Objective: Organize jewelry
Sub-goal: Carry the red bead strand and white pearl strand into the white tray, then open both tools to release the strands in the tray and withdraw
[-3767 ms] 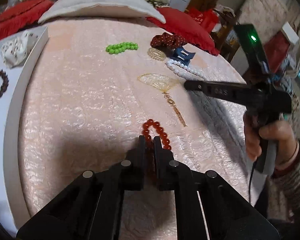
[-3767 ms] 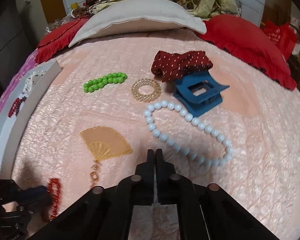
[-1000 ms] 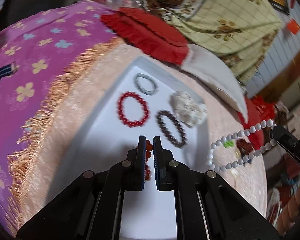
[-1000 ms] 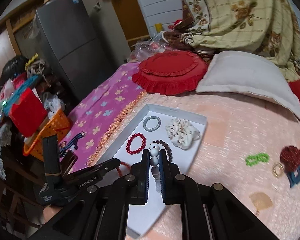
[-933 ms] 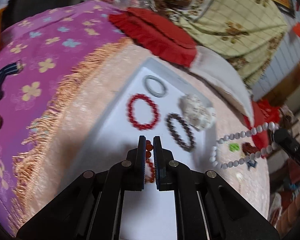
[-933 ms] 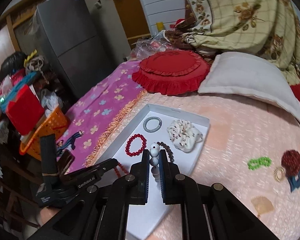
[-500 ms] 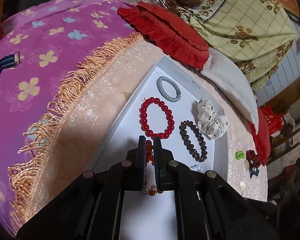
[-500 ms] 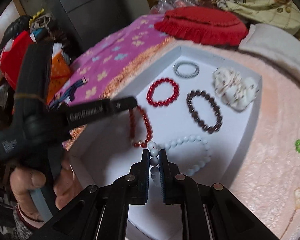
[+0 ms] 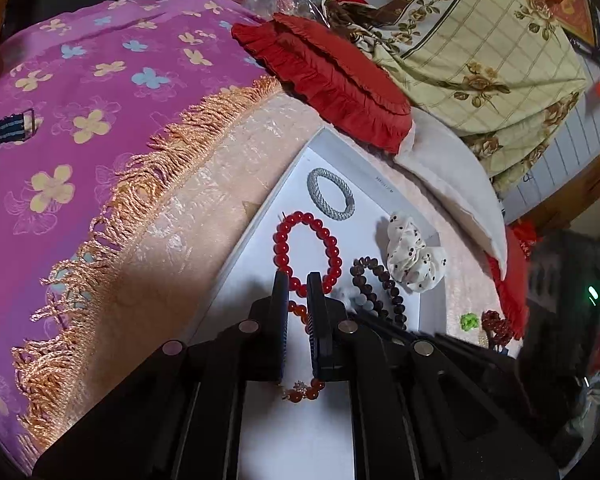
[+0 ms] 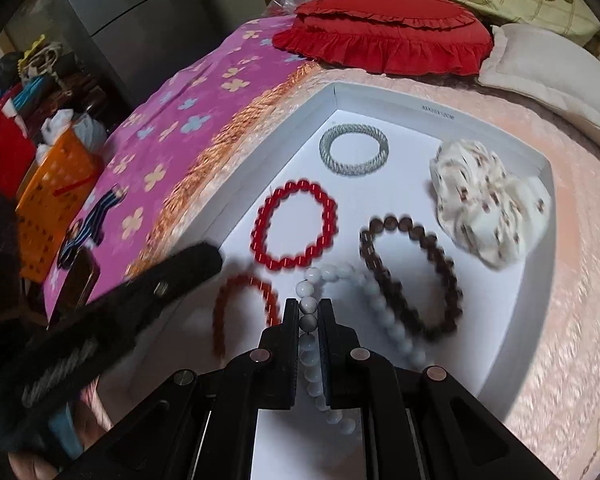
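A white tray [image 10: 512, 304] lies on the pink bedspread and holds a silver bangle [image 10: 354, 149], a bright red bead bracelet [image 10: 294, 225], a dark brown bead bracelet [image 10: 414, 276] and a white spotted scrunchie [image 10: 486, 216]. My left gripper [image 9: 298, 292] is shut on an orange-red bead bracelet [image 9: 300, 390], which hangs down onto the tray floor; it also shows in the right wrist view [image 10: 244, 308]. My right gripper [image 10: 308, 312] is shut on a white pearl necklace [image 10: 384, 312], whose loop lies on the tray beside the brown bracelet.
A red frilled cushion [image 10: 384, 32] and a white pillow [image 10: 552, 76] lie beyond the tray. A purple flowered blanket [image 9: 80, 120] with orange fringe lies left of it. A green bead bracelet [image 9: 470, 321] and a dark red scrunchie [image 9: 496, 320] lie on the bedspread to the right.
Both grippers have come down lower over the tray. The orange-red bracelet and the pearl necklace now rest partly on the tray floor, still held.
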The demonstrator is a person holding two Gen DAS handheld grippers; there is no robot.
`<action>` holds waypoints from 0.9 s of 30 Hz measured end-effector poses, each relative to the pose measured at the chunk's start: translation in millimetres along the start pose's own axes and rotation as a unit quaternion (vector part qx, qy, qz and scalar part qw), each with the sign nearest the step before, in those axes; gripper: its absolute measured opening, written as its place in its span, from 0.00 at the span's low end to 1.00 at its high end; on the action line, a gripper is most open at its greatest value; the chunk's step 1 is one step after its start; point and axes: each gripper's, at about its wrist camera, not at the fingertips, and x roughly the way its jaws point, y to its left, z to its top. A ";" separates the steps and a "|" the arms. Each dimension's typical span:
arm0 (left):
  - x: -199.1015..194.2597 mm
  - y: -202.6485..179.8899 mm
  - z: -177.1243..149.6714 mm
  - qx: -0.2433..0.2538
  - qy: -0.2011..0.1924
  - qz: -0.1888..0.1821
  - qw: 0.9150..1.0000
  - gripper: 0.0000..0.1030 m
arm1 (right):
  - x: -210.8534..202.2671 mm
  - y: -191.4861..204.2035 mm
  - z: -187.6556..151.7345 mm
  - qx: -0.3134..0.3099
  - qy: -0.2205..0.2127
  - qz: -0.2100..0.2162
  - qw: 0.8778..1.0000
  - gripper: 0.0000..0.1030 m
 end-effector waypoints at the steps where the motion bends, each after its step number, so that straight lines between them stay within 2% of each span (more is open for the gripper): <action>1: -2.2 1.2 0.7 -0.003 -0.005 -0.003 1.000 0.06 | 3.0 0.1 3.4 0.001 0.001 0.000 1.000 0.08; 9: -12.9 -0.9 3.2 0.004 -0.031 0.002 1.000 0.06 | 15.3 0.2 26.5 0.005 0.011 -0.006 1.000 0.08; 10: -12.9 -1.6 3.0 0.004 -0.031 0.002 0.999 0.06 | 10.9 -2.5 26.7 0.011 0.007 -0.003 1.000 0.10; 13: -13.6 -3.3 1.0 0.007 -0.030 0.007 0.999 0.09 | -10.4 -15.7 23.0 0.033 -0.016 -0.001 0.999 0.31; 15: -14.9 -5.3 -1.6 0.011 -0.032 0.012 0.999 0.15 | -30.3 -27.5 16.3 0.046 -0.037 0.001 0.998 0.33; 18: -18.3 -11.9 -7.4 0.023 -0.032 0.009 0.999 0.16 | -60.4 -51.0 -0.3 0.063 -0.056 -0.004 0.996 0.34; 21: -22.7 -24.4 -15.6 0.041 -0.034 -0.003 0.999 0.16 | -94.0 -91.0 -22.2 0.087 -0.073 -0.034 0.993 0.34; 27: -29.1 -70.1 -47.4 0.109 -0.042 -0.045 0.992 0.16 | -135.9 -192.3 -60.4 0.153 -0.086 -0.144 0.974 0.34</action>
